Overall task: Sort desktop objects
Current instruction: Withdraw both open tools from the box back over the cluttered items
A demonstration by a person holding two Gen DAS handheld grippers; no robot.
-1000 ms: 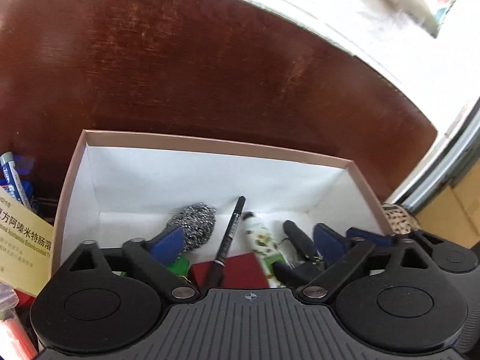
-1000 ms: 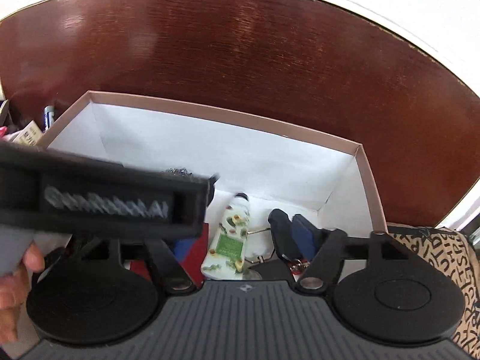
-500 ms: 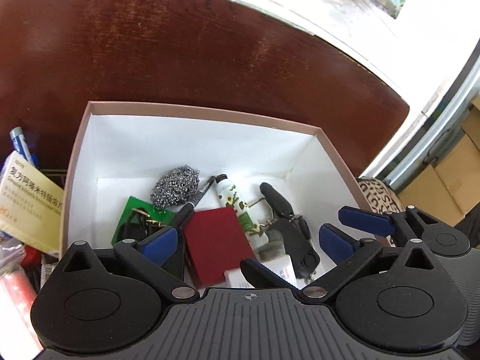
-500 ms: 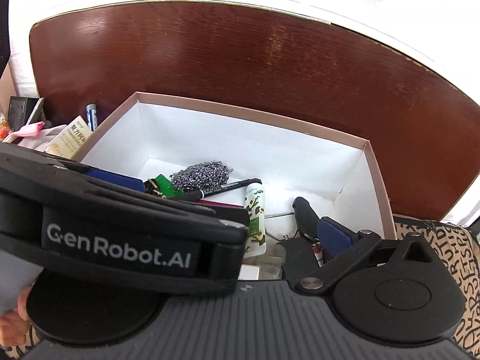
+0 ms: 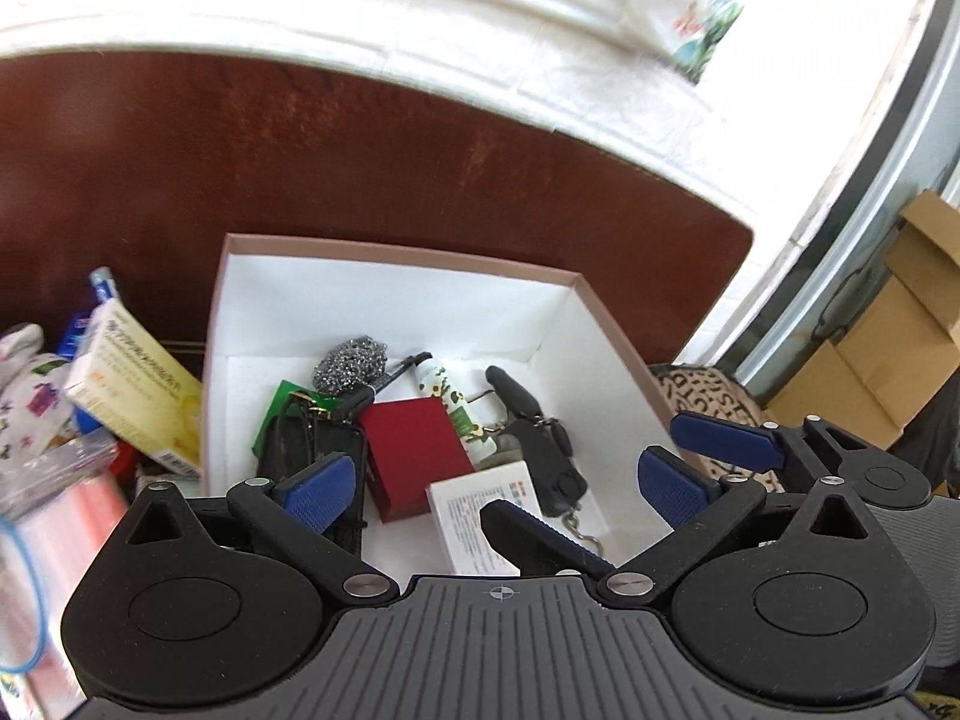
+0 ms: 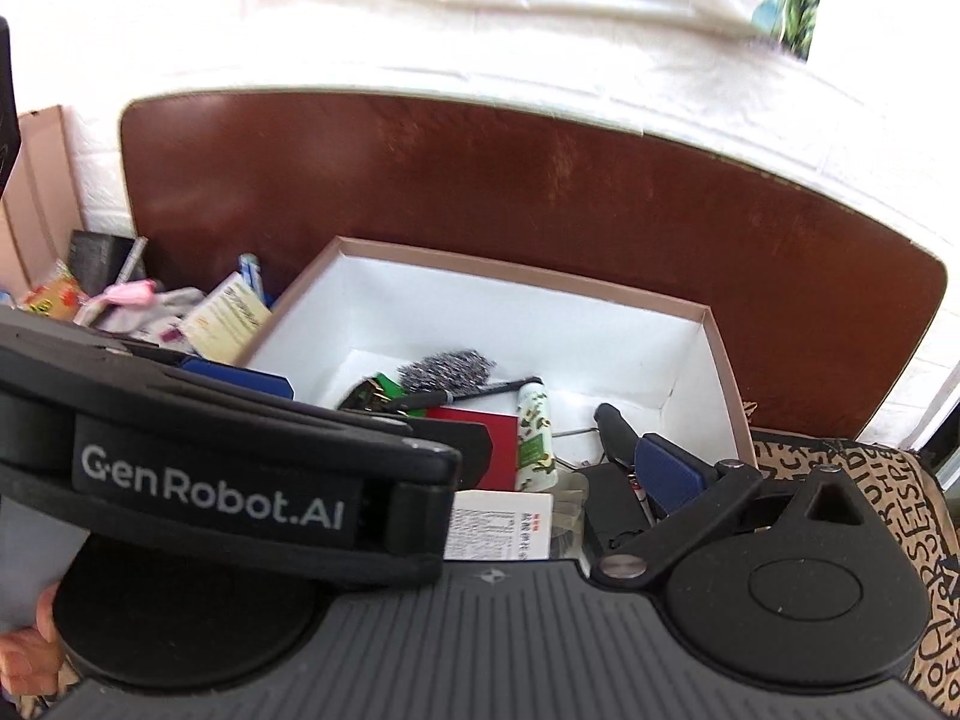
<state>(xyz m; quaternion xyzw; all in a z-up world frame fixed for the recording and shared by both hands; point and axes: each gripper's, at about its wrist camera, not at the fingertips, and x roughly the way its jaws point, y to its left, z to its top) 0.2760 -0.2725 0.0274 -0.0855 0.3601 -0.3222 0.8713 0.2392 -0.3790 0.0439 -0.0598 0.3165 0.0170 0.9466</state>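
A pink-rimmed white box (image 5: 396,255) (image 6: 516,267) sits on the dark wooden desk. It holds a steel scourer (image 5: 351,363) (image 6: 447,367), a black pen (image 5: 393,373), a floral tube (image 5: 459,414) (image 6: 534,438), a red box (image 5: 414,456), a green pack (image 5: 279,405), black keys (image 5: 549,456) and a white leaflet box (image 5: 480,519) (image 6: 504,525). My left gripper (image 5: 492,483) is open and empty above the box's near edge. My right gripper (image 6: 468,468) is open beside it; its left finger is hidden behind the left gripper's body (image 6: 210,480).
Left of the box lies a clutter pile: a yellow medicine carton (image 5: 135,402) (image 6: 225,315), patterned cloth (image 5: 27,384), plastic bags (image 5: 54,516). A leopard-print cloth (image 6: 864,480) lies to the right. Cardboard boxes (image 5: 888,354) stand far right.
Both grippers have pulled back and up from inside the box, so more of its contents and the desk show. The pen now lies flat in the box.
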